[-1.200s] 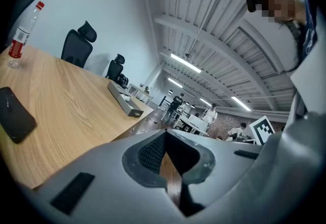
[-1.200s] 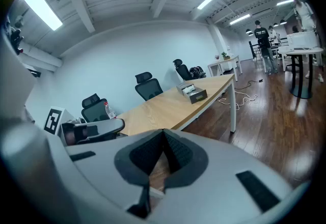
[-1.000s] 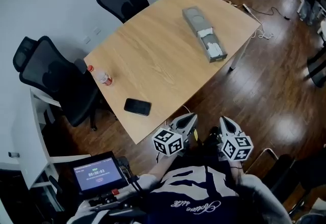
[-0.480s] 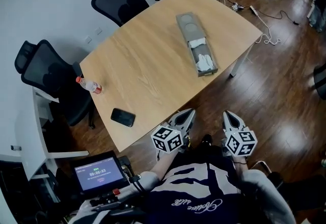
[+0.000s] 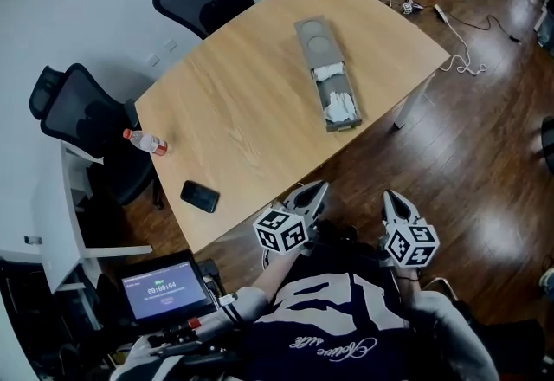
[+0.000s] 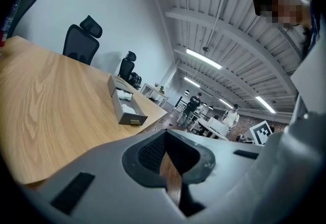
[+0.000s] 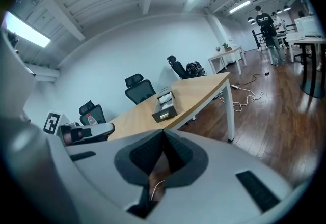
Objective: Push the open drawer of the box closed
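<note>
box (image 5: 317, 40) further left — drawer (image 5: 340, 102) open

Light wooden table (image 5: 251, 111) on dark plank floor (image 5: 485, 145). On top:
- grey box (image 5: 313, 37) toward far right side, drawer (image 5: 339, 102) pulled out toward right edge, white contents inside
- black phone (image 5: 200, 196) flat near nearest corner
- plastic bottle (image 5: 145, 142), red cap, by left edge
</note>
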Demonstrator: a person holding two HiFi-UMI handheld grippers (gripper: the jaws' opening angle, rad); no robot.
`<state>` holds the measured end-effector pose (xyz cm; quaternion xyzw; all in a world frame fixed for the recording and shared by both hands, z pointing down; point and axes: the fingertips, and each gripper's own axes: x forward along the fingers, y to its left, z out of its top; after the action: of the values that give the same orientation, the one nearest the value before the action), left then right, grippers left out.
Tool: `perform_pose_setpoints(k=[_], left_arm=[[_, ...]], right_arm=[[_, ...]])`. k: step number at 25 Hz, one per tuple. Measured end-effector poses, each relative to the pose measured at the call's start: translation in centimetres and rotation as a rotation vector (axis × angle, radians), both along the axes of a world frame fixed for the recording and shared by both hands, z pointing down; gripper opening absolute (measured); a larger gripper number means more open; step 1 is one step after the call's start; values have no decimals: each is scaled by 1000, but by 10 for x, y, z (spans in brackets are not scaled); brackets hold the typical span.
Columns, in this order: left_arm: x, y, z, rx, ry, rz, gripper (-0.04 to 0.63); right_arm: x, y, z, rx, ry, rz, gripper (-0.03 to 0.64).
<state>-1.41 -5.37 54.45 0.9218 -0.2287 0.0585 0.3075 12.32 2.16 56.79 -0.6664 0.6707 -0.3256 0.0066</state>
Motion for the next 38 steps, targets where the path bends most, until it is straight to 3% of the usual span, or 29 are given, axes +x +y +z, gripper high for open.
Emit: perform_pose_setpoints(k=[12, 22, 28, 38], left_arm=[[31, -38, 33, -61, -68, 24, 2], [71, -114, 85, -138, -165, 53, 2], [93, -148, 105, -228, -179, 69, 2], [123, -178, 98, -255, -135, 136, 2]], right_arm=[[17, -50, 15, -15, -24, -52, -3], [81, -116, -1, -18, 39, -12, -3], [103, -156, -1, -36, 42, 11, -3], [114, -200, 6, -65, 36, 6, -3]])
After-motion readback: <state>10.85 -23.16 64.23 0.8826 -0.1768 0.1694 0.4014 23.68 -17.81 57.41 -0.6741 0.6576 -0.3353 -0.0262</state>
